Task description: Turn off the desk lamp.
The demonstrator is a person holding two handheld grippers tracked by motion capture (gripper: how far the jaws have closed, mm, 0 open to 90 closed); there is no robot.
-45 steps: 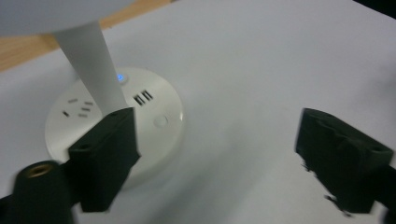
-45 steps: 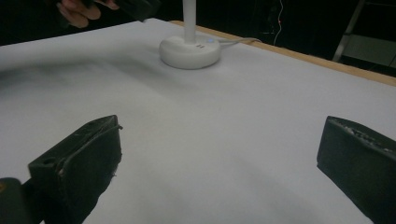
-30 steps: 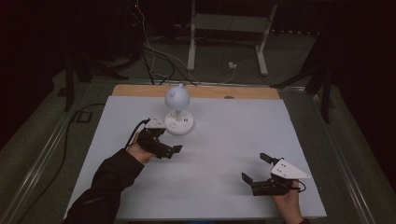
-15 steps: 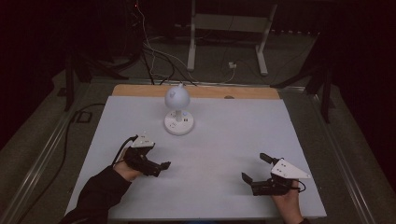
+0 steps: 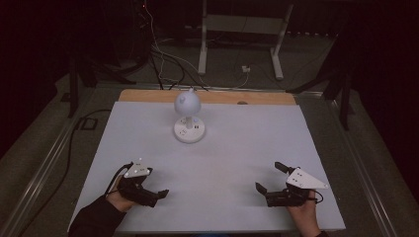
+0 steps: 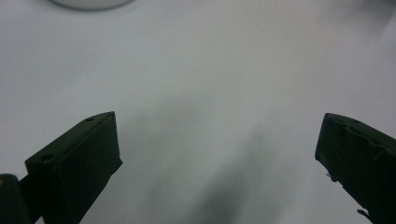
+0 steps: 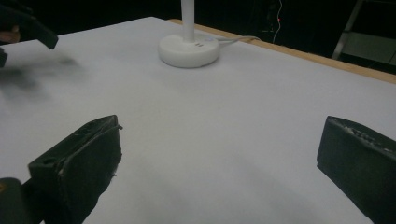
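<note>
Looking from the high view: one white table [image 5: 237, 158], one small white lamp [image 5: 189, 118], two grippers.
Lamp: stands straight up on its round base, at the far middle of the table, ball head on top.
Left gripper [image 5: 157, 194]: low at the near left, held in a hand [image 5: 118, 198], holding nothing.
Right gripper [image 5: 270, 178]: near right, jaws spread wide.
Left gripper view: jaws wide apart over bare table.
Right gripper view: jaws wide apart, lamp base [image 7: 188, 50] far ahead.

A dim room surrounds the white table [image 5: 276, 133]. Beyond its wooden far edge [image 5: 262, 98], cables [image 5: 163, 54] trail over grey floor [image 5: 232, 59]. A white metal stand [image 5: 242, 29] rises behind.
</note>
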